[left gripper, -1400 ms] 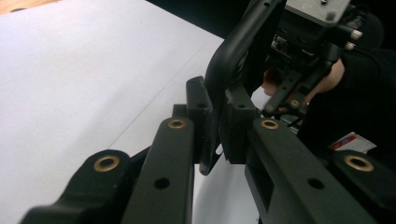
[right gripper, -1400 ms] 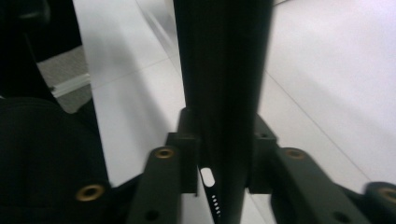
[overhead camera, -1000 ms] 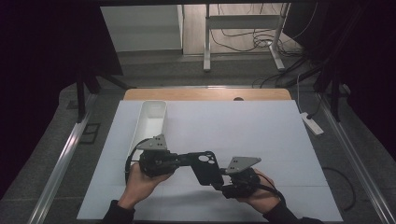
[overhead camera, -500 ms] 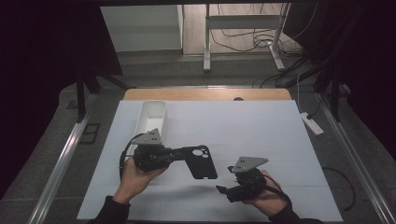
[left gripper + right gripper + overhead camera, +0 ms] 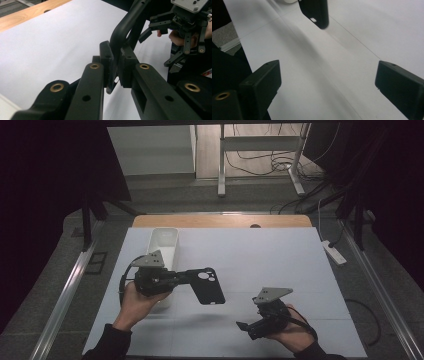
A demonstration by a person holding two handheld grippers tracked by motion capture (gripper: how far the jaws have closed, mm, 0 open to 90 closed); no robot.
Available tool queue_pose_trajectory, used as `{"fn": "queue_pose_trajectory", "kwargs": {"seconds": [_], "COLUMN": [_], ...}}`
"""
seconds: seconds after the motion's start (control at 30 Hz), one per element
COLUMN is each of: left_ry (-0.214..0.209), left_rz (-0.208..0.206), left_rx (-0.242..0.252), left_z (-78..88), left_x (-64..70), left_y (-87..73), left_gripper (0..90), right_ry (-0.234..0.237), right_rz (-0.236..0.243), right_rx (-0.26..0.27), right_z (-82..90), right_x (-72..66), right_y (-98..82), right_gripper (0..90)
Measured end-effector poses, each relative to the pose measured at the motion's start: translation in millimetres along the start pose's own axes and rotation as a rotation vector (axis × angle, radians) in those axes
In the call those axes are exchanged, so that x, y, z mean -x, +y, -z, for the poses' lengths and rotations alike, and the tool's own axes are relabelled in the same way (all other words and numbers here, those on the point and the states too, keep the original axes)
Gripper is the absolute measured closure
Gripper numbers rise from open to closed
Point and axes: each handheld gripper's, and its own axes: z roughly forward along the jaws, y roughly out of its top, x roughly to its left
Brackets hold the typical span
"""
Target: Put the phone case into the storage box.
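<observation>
Two grippers work over the white table (image 5: 280, 255), and one black phone case (image 5: 206, 286) is the thing in hand; the left gripper (image 5: 176, 279) has its jaws clamped on the case's edge, which the left gripper view shows pinched between the two black pads (image 5: 106, 56), the case's rim (image 5: 122, 25) curving up and away from them; the case hangs above the table, just right of the white bin (image 5: 164, 246). The right gripper (image 5: 245, 326) sits well apart near the table's front edge, its jaws have just been opening and stand wide with nothing between them, only bare table between the pads (image 5: 265, 75). The step looks like a handover just finished, the case now carried by the left alone; the next move probably takes it toward the bin, though whether the bin holds anything is hard to tell; that calls for a steady grip on a thin edge, since the case could pivot or slip.
</observation>
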Motion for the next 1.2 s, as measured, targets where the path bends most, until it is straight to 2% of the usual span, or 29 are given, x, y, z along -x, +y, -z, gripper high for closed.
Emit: {"fn": "queue_pose_trajectory", "kwargs": {"seconds": [0.13, 0.17, 0.37, 0.43, 0.67, 0.87, 1.2], "left_ry": [0.009, 0.011, 0.019, 0.021, 0.030, 0.040, 0.051], "left_rz": [-0.002, -0.004, -0.001, 0.000, 0.006, 0.001, 0.012], "left_rx": [-0.004, -0.003, -0.009, -0.009, -0.003, -0.002, 0.002], "left_z": [3.6, 5.3, 7.6, 8.6, 14.0, 19.5, 28.1], "left_x": [-3.7, -6.1, -11.3, -12.8, -18.3, -22.6, -29.6], "left_y": [1.8, 2.9, 4.3, 4.5, 6.1, 9.3, 12.0], "left_gripper": [82.9, 82.9, 82.9, 82.9, 82.9, 82.9, 82.9], "right_ry": [-0.031, -0.023, -0.033, -0.047, -0.031, -0.060, -0.112], "right_rz": [-0.006, -0.012, -0.033, -0.026, -0.037, -0.074, -0.110], "right_rx": [0.007, 0.013, 0.030, 0.030, 0.018, 0.018, 0.009], "right_z": [6.6, 8.7, 17.8, 20.6, 26.4, 32.8, 42.6], "right_x": [4.3, 6.0, 13.1, 15.5, 20.1, 24.5, 31.0], "right_y": [-4.6, -6.0, -12.6, -15.3, -24.1, -28.7, -42.8], "right_gripper": [0.9, 0.0, 0.0, 0.0, 0.0, 0.0, 0.0]}}
